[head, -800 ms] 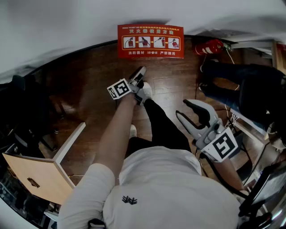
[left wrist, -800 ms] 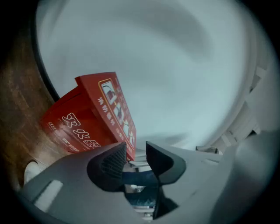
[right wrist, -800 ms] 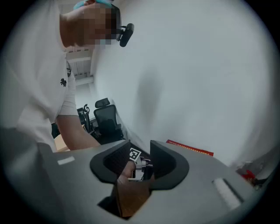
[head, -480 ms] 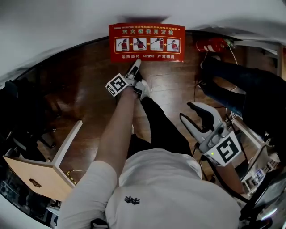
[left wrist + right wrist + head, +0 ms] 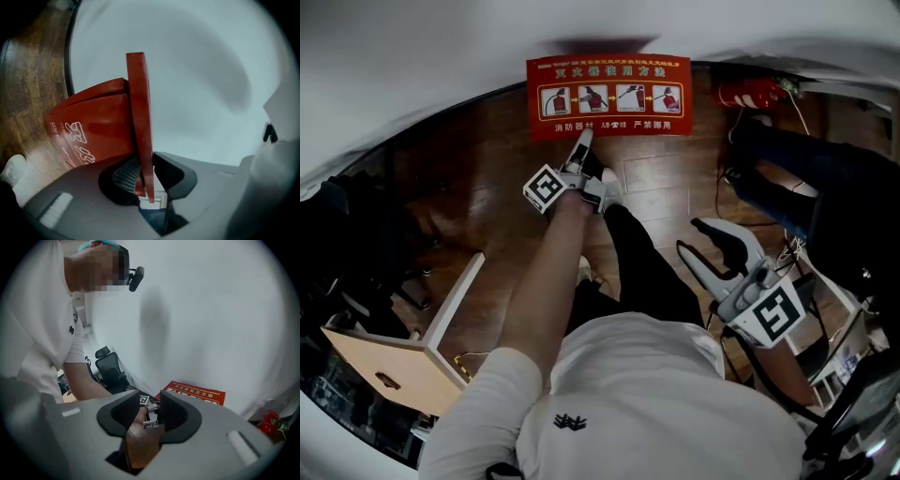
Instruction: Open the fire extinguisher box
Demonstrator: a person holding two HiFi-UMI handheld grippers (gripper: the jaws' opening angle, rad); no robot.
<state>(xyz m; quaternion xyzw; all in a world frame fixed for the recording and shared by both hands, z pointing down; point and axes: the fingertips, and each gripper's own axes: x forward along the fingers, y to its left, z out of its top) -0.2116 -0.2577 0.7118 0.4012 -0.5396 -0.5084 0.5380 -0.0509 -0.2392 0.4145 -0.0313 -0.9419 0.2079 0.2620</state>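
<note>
Fire extinguisher box [image 5: 609, 94], flat red case with white lettering, on brown wooden floor [image 5: 487, 187] against the white wall [image 5: 487, 47]: the left gripper [image 5: 581, 145] has just closed in on its front edge, and the red lid [image 5: 139, 117] now stands lifted off the body, so opening looks begun. Left jaws narrowly apart, pinching the lid's thin edge; right gripper [image 5: 694, 239] gaping, empty.

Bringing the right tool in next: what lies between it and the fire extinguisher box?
Head view: only wood floor lies between the right tool and the fire extinguisher box; the person's black-trousered leg runs beside it, and the left tool grips the lid.
</note>
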